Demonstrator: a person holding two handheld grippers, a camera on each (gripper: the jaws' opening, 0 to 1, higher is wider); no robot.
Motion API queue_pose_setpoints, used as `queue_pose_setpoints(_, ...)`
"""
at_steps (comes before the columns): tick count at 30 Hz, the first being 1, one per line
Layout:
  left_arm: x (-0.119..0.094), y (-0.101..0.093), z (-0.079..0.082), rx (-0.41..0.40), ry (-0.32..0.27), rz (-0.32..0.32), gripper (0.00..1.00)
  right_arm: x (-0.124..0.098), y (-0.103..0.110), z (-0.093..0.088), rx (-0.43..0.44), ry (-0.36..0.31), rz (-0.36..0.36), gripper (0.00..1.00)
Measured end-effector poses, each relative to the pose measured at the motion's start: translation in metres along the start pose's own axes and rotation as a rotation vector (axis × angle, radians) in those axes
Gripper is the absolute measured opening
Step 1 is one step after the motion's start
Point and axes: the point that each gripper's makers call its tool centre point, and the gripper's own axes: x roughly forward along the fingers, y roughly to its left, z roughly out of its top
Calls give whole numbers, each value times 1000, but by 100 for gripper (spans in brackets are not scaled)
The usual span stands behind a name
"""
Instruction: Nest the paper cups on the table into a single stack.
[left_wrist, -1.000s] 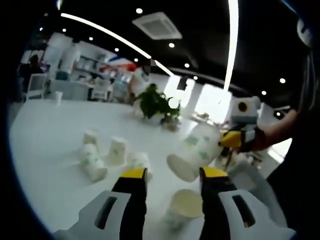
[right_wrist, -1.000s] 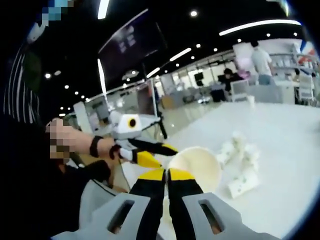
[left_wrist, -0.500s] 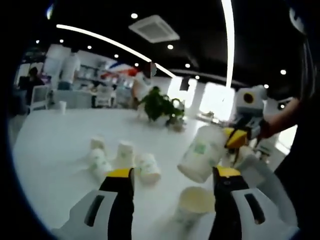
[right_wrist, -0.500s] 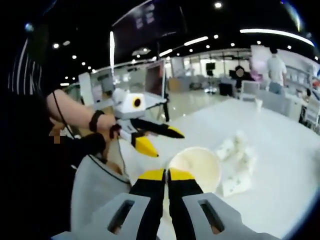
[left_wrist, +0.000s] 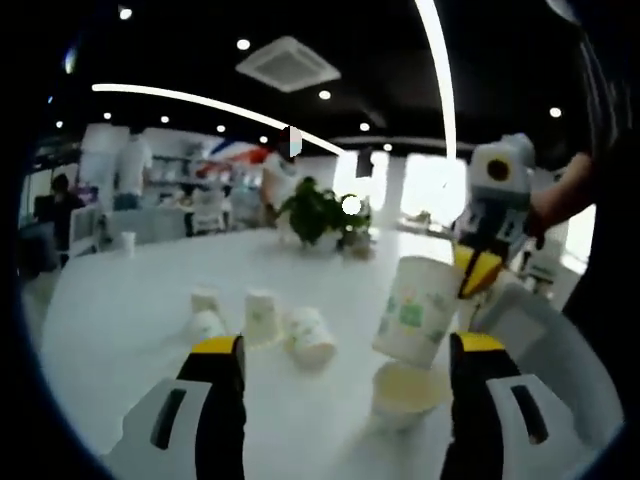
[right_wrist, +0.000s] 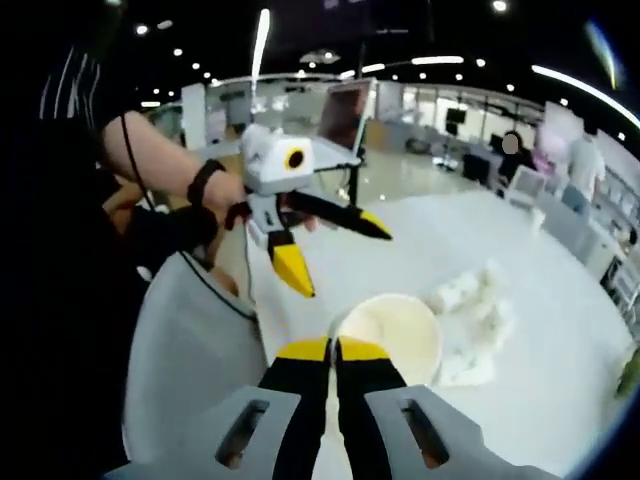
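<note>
Held paper cup (left_wrist: 415, 310) hangs just above an upright cup (left_wrist: 408, 390) on the white table (left_wrist: 130, 320), pinched at its rim by the right gripper (left_wrist: 478, 272), jaws pressed together on the wall. Thin paper, light, prob. crushes easily; grip the rim gently, no squeezing mid-body. Left gripper (left_wrist: 340, 345) is spread wide, holding nothing. More loose cups (left_wrist: 265, 320) lie farther off w/ a plant (left_wrist: 320, 212) beyond.
</note>
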Motion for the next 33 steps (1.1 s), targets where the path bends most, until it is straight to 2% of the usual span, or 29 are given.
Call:
queue_pose_setpoints(3,-1,6,1,21,-4,29,89,1,2,0,-28,24,2,0)
queue_pose_setpoints(6,-4,14,5,22,-35,69,94,2,2,-1,-40,42,5,0)
queue_pose_setpoints(9,-6,21,5,21,-32,101,98,4,3,-4,-55,72,14,0)
queue_pose_setpoints(12,-11,34,0,40,-13,163,98,7,6,-6,-73,99,26,0)
queue_pose_setpoints(18,-22,46,-8,-21,-12,228,98,12,12,-10,-116,139,48,0)
queue_pose_setpoints(24,-30,50,-14,-66,-14,249,98,15,14,-14,-132,166,67,0)
queue_pose_setpoints(33,-40,57,-21,-79,3,290,98,22,15,-23,-176,222,88,0)
